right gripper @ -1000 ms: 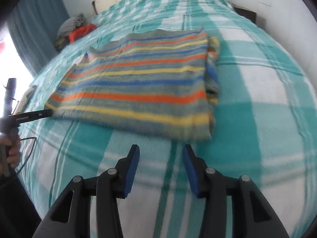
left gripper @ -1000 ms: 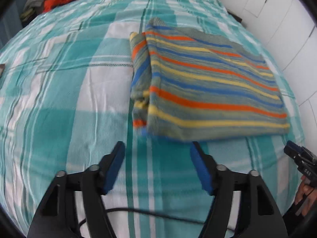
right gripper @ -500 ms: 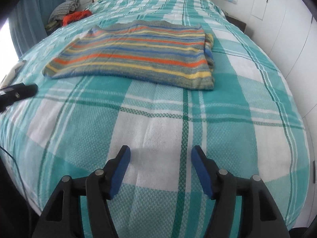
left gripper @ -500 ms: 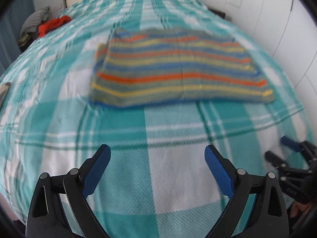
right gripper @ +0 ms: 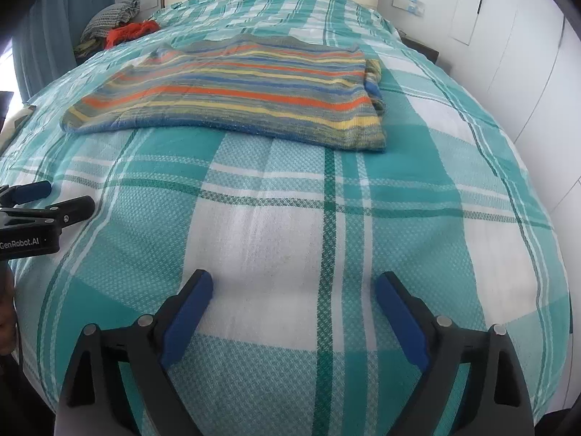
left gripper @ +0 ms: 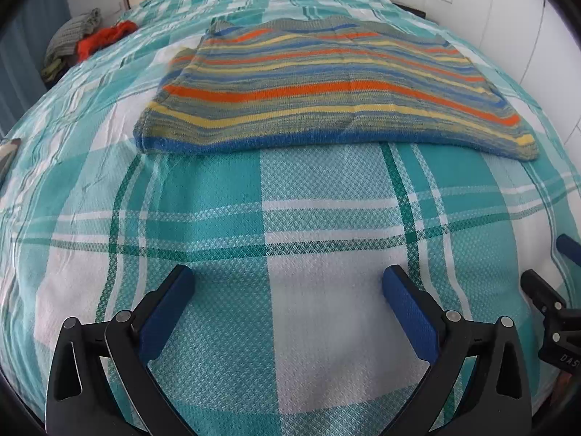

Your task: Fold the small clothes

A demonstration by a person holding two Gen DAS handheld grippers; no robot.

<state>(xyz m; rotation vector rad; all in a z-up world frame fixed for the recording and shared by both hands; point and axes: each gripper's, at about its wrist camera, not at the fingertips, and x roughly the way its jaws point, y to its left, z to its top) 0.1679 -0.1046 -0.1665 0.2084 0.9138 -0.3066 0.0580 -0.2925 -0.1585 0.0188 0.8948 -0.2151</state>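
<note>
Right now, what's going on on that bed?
A person with a gripper in each hand is folding small clothes on a bed with a teal checked cover. A striped sweater lies folded flat further up the bed, touched by neither gripper. The left gripper and right gripper hang over bare cover short of the sweater, jaws opening with nothing between them. A small heap of other clothes sits near the bed's far corner.

A folded sweater (left gripper: 326, 87) lies mid-bed (left gripper: 290, 218); a clothes heap (left gripper: 90, 41) sits behind, at the bed's left edge.
</note>
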